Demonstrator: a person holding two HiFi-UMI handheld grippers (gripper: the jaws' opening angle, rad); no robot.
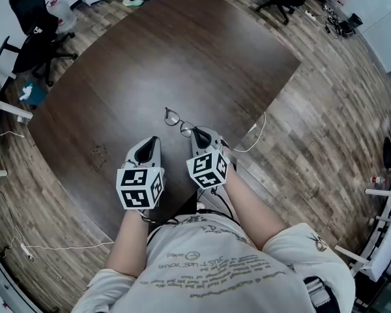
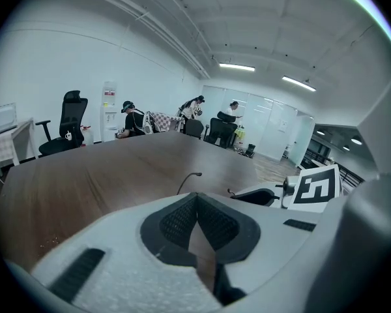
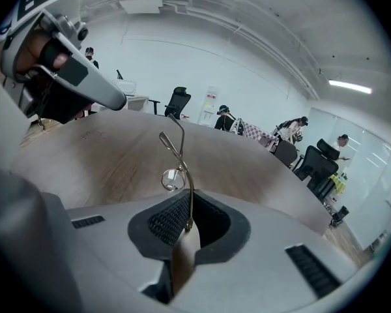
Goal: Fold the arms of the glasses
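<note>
1. Right hand-held gripper (image 1: 199,132): clamped on one end of the wire-framed glasses (image 1: 176,119), close to the near edge of the worktop (image 1: 182,51).
2. Left hand-held gripper (image 1: 151,140): clenched shut, nothing between, just beside.
3. Ahead: broad open worktop; office chair (image 1: 32,31) well past the far-left edge.

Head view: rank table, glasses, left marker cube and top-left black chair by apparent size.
1. table
2. chair
3. left marker cube, which looks bigger because it is near the camera
4. glasses
</note>
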